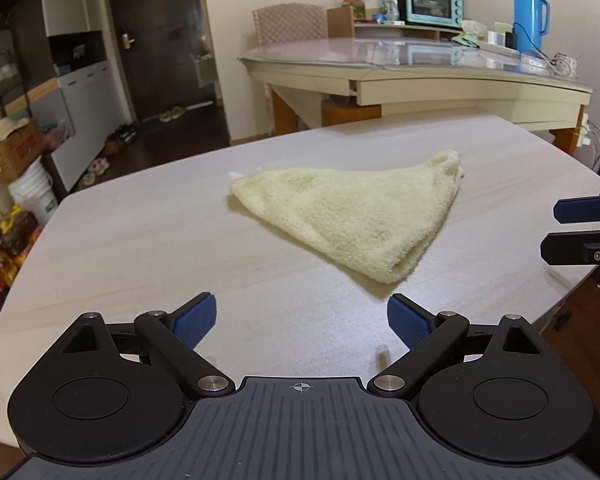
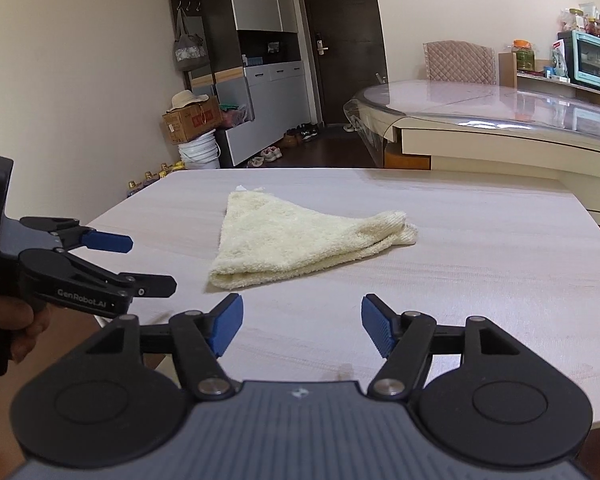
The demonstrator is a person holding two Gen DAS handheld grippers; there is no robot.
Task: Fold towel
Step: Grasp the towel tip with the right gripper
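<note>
A pale yellow towel (image 1: 340, 216) lies folded into a triangle on the light wood table (image 1: 140, 248); it also shows in the right wrist view (image 2: 292, 240). My left gripper (image 1: 302, 320) is open and empty, just short of the towel's near corner. My right gripper (image 2: 302, 328) is open and empty, a little in front of the towel's near edge. The right gripper's fingers show at the right edge of the left wrist view (image 1: 580, 226), apart. The left gripper shows at the left of the right wrist view (image 2: 148, 264), open.
A glass-topped table (image 1: 380, 60) stands behind, carrying a teal oven (image 1: 434, 2) and a blue flask (image 1: 530, 16). A chair (image 1: 290, 24), cabinets, boxes, a bucket and shoes are farther off to the left.
</note>
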